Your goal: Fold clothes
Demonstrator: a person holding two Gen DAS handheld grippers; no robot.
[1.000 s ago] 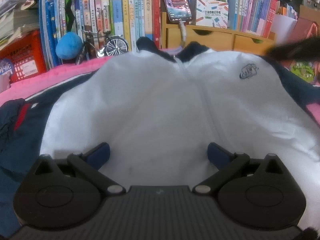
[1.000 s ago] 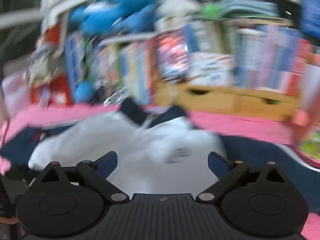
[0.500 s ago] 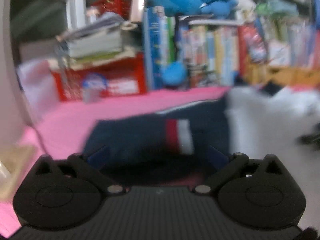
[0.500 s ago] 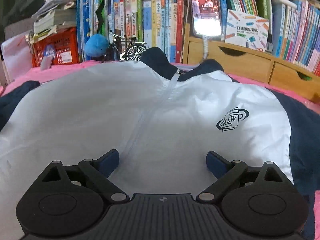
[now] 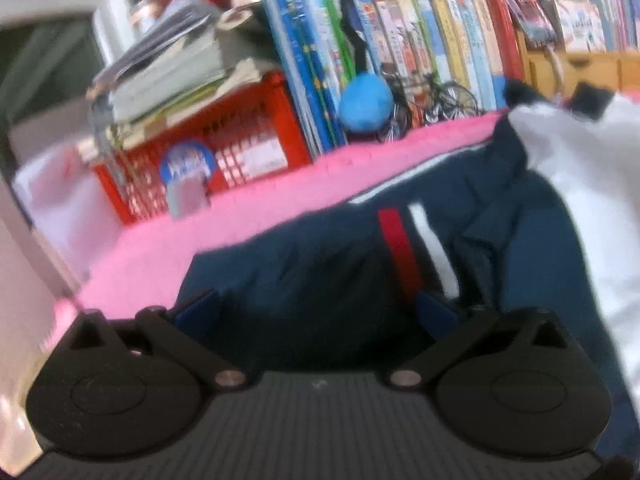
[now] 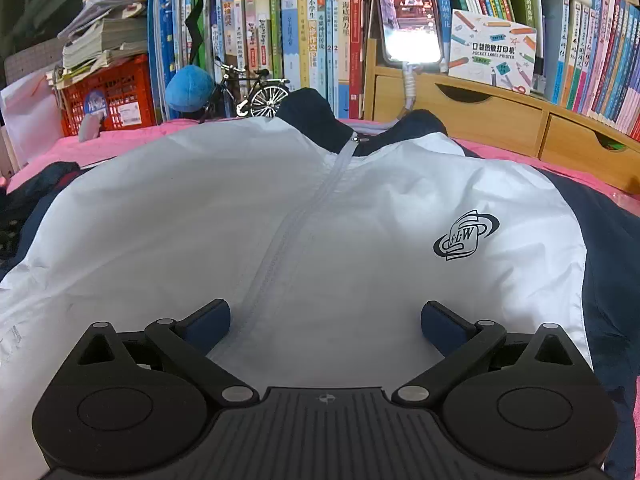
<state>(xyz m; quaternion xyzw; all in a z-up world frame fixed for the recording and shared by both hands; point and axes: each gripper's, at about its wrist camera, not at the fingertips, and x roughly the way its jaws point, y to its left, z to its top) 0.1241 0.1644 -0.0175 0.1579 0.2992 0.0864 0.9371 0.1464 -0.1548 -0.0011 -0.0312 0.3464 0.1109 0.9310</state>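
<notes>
Here the right wrist view alone shows the jacket (image 6: 304, 216) whole across its white front, lying flat on the pink worktop (image 6: 120, 140), zip running away toward the navy collar by the books (image 6: 280, 40). The left view catches only its navy sleeve (image 5: 360, 264), blurred. The right hand-held gripper (image 6: 325, 320) is opening over the cloth, gripping nothing; the left hand-held gripper (image 5: 316, 312) stands spread. The hem is hidden
</notes>
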